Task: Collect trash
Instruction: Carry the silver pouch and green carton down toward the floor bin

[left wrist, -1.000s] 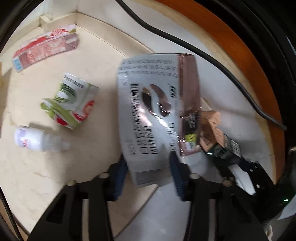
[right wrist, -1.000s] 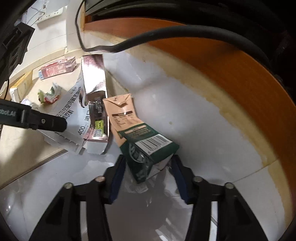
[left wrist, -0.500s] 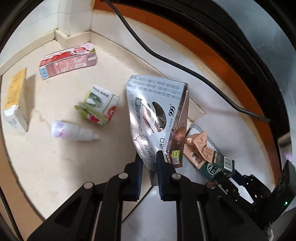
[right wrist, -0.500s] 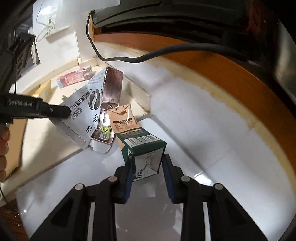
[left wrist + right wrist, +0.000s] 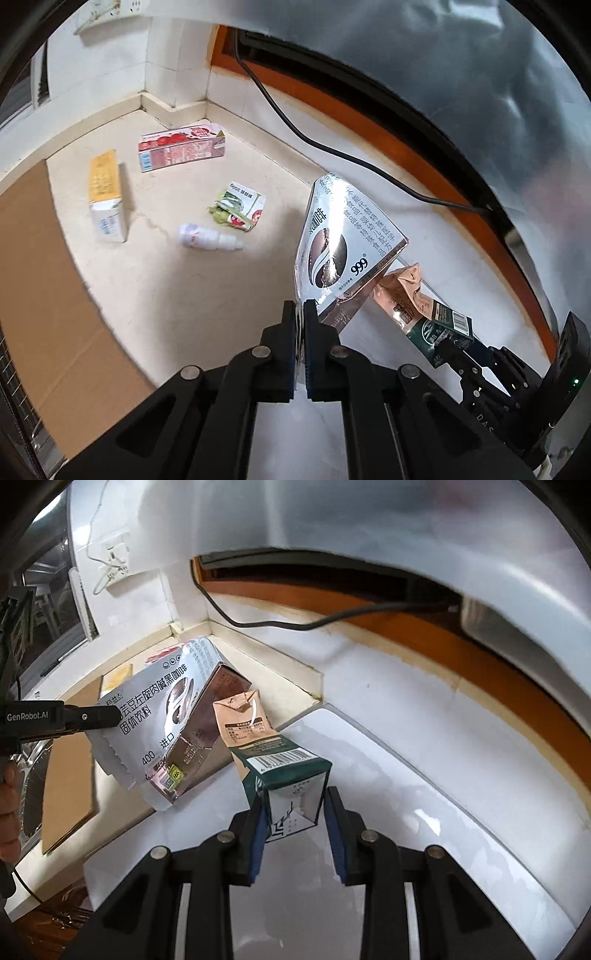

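My left gripper (image 5: 300,317) is shut on the flap of a flattened silver and brown coffee box (image 5: 343,243) and holds it up off the floor; the box also shows in the right wrist view (image 5: 166,723). My right gripper (image 5: 295,812) is shut on a green and tan drink carton (image 5: 280,764), also lifted; it shows in the left wrist view (image 5: 424,306). On the cream floor lie a red carton (image 5: 181,151), a yellow and white box (image 5: 105,199), a crushed green carton (image 5: 238,210) and a small white bottle (image 5: 207,238).
A brown cardboard sheet (image 5: 48,288) covers the floor on the left. A black cable (image 5: 332,147) runs along the orange-brown baseboard (image 5: 424,155). A raised white tiled step (image 5: 406,775) lies under my right gripper. A silver appliance (image 5: 406,528) looms above.
Both grippers have risen and pulled back from the floor with their items. The left jaws closed tight on the box's flap; the right jaws closed on the carton.
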`<state>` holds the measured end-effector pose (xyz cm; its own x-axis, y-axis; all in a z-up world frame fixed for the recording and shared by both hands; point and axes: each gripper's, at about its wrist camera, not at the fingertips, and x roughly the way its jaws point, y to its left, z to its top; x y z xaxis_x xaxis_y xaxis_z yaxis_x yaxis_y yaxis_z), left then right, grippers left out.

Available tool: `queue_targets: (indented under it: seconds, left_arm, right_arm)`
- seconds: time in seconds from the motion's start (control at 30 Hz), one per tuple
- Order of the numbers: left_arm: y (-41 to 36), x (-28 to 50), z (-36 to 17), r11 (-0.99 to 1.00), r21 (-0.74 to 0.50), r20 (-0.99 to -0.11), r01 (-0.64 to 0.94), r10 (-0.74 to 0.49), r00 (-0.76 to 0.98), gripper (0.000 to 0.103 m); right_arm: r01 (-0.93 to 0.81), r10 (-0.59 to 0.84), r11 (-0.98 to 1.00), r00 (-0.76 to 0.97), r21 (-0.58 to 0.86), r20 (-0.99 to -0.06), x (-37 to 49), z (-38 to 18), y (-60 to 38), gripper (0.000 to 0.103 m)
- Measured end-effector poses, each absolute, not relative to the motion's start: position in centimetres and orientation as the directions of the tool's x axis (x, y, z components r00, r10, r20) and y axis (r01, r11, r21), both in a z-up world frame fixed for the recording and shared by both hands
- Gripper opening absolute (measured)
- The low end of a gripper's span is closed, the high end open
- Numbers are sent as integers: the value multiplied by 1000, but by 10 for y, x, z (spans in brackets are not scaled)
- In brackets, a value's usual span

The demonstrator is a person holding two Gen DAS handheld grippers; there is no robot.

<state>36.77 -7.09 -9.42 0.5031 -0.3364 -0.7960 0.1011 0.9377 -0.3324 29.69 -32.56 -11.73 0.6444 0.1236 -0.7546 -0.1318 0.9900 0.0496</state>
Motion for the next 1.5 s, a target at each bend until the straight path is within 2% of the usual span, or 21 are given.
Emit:
queue_targets:
  seconds: [0.47, 0.77, 0.97, 1.13, 1.4, 1.5]
  left_arm:
    - [-1, 209, -4, 931, -313, -727, 188, -362, 583, 1]
    - [52, 101, 10, 935, -276, -738, 221, -353, 575, 1]
    - [77, 50, -16, 939, -247, -775, 238, -339, 533, 1]
    - [82, 26, -60, 945, -233, -832, 231, -317, 455, 1]
    - [66, 16, -148, 972, -133, -910, 196, -198, 363, 1]
    - [57, 20, -197, 980, -94, -932, 175, -149, 332, 1]
  right_arm:
    - [-103, 137, 990, 673, 92, -727, 172, -71, -254, 30]
    - [-100, 149, 989, 665, 111, -732, 76, -66, -197, 30]
    - [-82, 147, 989, 614, 122, -776, 25, -93, -169, 30]
    - [-69, 136, 991, 531, 117, -836, -1, -132, -152, 30]
    - [-50, 90, 996, 361, 77, -928, -5, -225, -140, 30]
    - [-35, 66, 998, 292, 58, -954, 3, -271, -142, 30]
